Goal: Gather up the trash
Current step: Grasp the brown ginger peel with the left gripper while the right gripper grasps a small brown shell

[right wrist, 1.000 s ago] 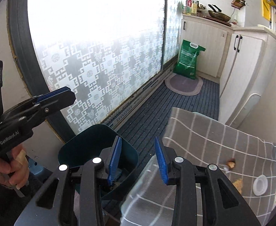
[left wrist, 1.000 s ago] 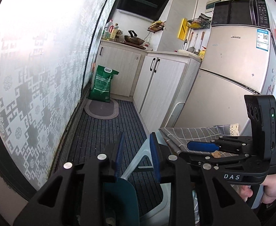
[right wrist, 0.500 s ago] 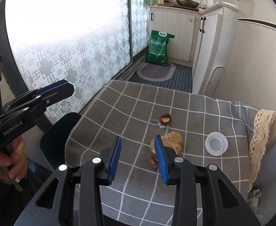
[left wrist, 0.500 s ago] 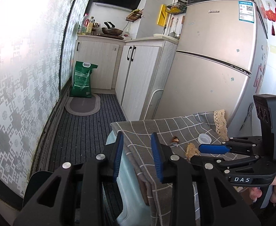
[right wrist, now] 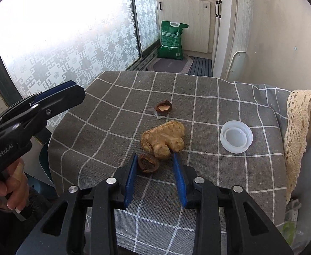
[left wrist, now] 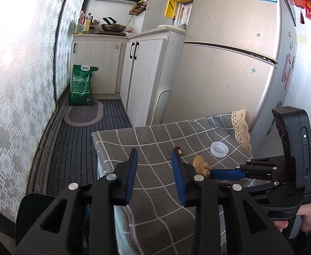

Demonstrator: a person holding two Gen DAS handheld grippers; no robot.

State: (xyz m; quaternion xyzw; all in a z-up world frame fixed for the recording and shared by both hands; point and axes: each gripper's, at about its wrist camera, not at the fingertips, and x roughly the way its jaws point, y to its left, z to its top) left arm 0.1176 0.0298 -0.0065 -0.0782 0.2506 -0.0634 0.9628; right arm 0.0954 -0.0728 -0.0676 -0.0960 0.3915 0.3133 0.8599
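jaws apart around rough nutshell (right wrist: 148,164)

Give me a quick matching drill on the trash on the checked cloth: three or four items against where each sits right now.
Things:
1. dark nut shell
2. ginger piece
3. white lid
4. shell half

Places:
A. far side, beyond the ginger
B. between the right gripper's open fingers
C. near the lace edge
D. centre of the cloth

Pairs: 1-B, 2-D, 3-C, 4-A

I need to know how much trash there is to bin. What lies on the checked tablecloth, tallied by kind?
Nut shell halves: 2
Ginger piece: 1
White plastic lid: 1
Small clear scrap: 1
Total: 5
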